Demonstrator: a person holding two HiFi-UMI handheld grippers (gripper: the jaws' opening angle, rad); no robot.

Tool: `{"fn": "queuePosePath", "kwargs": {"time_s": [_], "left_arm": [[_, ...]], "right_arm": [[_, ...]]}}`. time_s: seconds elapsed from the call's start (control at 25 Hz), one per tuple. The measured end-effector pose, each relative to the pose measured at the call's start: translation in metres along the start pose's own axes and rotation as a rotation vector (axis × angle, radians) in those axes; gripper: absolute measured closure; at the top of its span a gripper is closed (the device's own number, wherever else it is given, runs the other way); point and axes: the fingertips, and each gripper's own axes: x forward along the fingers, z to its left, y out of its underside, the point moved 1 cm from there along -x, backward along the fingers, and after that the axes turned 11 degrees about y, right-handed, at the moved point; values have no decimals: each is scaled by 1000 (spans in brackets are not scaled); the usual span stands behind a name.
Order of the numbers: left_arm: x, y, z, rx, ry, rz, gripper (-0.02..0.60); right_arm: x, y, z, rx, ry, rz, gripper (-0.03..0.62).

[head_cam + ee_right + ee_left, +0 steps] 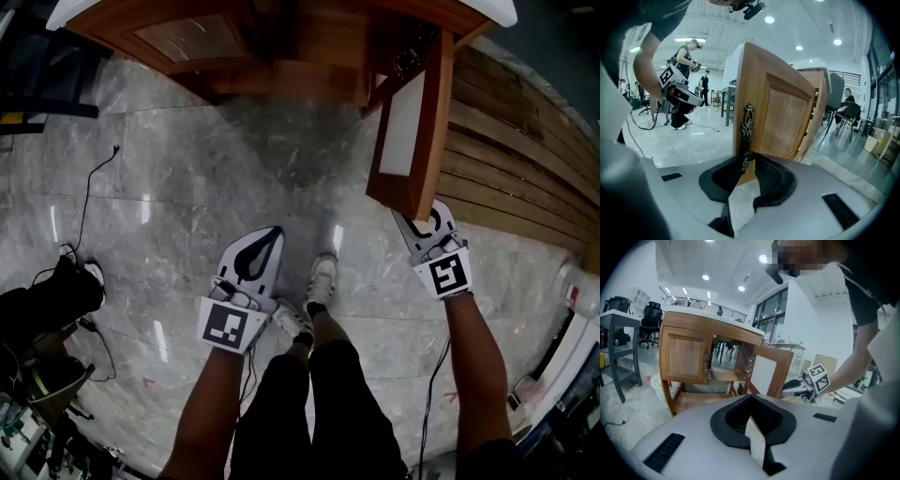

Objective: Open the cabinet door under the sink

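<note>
Head view: handle (748, 127) behind door (433, 122)

The head camera looks steeply down on the floor (187, 187), the person's legs (328, 394), the left gripper (262, 246) and the right gripper (429, 225). The left gripper view faces the cabinet (686, 357) from well back; the right gripper view sits hard against the open door (783, 112) and its handle (747, 131). All three share that door.

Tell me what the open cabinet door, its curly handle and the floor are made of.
Open brown panelled cabinet door: looks like varnished wood; grain and soft shine.
Dark curly handle: probably aged metal; scrolled relief.
Pale grey veined floor: likely polished marble or lookalike tile; it mirrors lights.
</note>
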Motion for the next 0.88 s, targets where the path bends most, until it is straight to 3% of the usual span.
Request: {"fn": "queuePosePath", "kwargs": {"time_s": [0.24, 0.56, 0.88], "left_arm": [[-16, 6, -9, 4, 10, 0, 563], [-39, 23, -20, -12, 6, 11, 563], [-54, 23, -25, -12, 19, 3, 563]], "right_arm": [[-17, 19, -18, 103, 122, 53, 513], [-26, 28, -20, 143, 283, 67, 499], [-55, 3, 1, 156, 350, 22, 506]]}}
